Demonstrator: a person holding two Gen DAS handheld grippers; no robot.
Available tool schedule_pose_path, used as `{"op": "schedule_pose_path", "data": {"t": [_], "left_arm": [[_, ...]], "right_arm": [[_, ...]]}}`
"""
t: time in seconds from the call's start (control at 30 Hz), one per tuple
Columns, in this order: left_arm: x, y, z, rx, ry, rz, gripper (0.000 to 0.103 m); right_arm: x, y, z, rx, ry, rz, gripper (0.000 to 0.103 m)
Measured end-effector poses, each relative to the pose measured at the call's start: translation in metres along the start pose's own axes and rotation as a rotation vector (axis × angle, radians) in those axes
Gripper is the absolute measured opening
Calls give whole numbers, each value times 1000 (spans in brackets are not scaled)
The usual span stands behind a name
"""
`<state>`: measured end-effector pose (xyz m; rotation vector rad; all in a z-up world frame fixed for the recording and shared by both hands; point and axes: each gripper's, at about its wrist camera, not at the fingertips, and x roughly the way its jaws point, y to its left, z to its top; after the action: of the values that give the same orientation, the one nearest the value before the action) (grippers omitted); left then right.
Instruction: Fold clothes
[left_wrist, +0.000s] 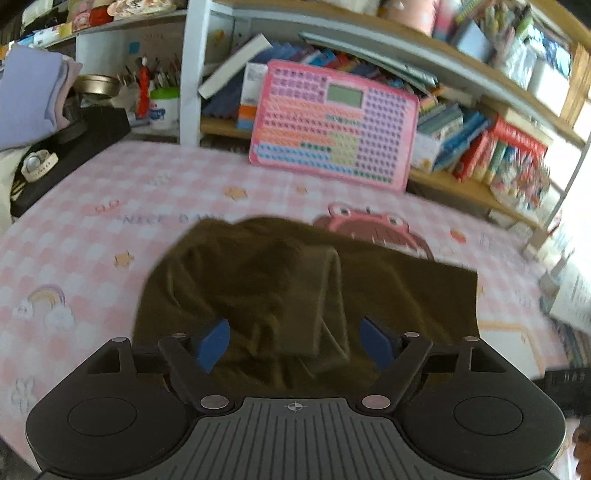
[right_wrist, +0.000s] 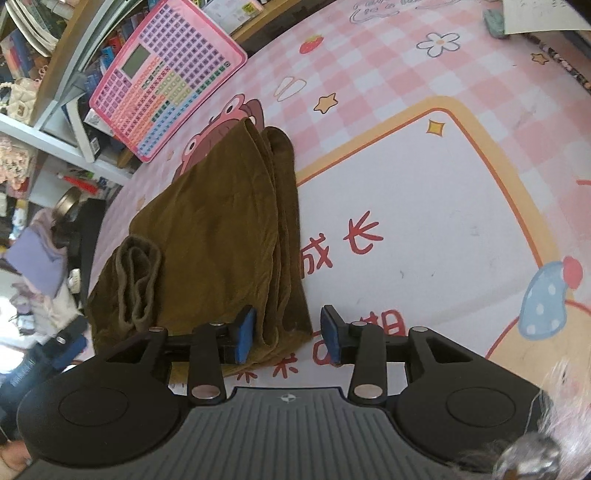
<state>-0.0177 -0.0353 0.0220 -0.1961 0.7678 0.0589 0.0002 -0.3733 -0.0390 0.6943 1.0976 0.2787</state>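
Garment: brown garment (right_wrist: 221, 236) is lying on the pink checked mat (right_wrist: 406, 85), just in front of the pink keyboard toy (right_wrist: 162, 77).
Progress: folding is looking well advanced; several layers are stacking along one edge, while a rolled ribbed cuff (right_wrist: 136, 280) is still sitting loose on top.
Left gripper (left_wrist: 295, 343): jaws are standing wide apart above the cloth, clamping nothing.
Right gripper (right_wrist: 288, 332): jaws are standing partly apart, straddling the layered corner without pressing it.
Material: soft, matte, creased knit.
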Motion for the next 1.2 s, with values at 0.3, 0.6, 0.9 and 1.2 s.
{"op": "schedule_pose_path", "data": {"t": [0.3, 0.6, 0.9, 1.2], "left_arm": [[-11, -51, -41, 116, 60, -2, 87], [3, -126, -71, 459, 82, -89, 87], [40, -183, -93, 860, 30, 35, 85], [51, -205, -97, 1015, -20, 72, 14]], "right_arm": [[15, 3, 19, -57, 99, 78, 37], [20, 4, 35, -11, 150, 149, 12], [7, 21, 43, -34, 145, 199, 12], [3, 23, 52, -64, 115, 175, 57]]}}
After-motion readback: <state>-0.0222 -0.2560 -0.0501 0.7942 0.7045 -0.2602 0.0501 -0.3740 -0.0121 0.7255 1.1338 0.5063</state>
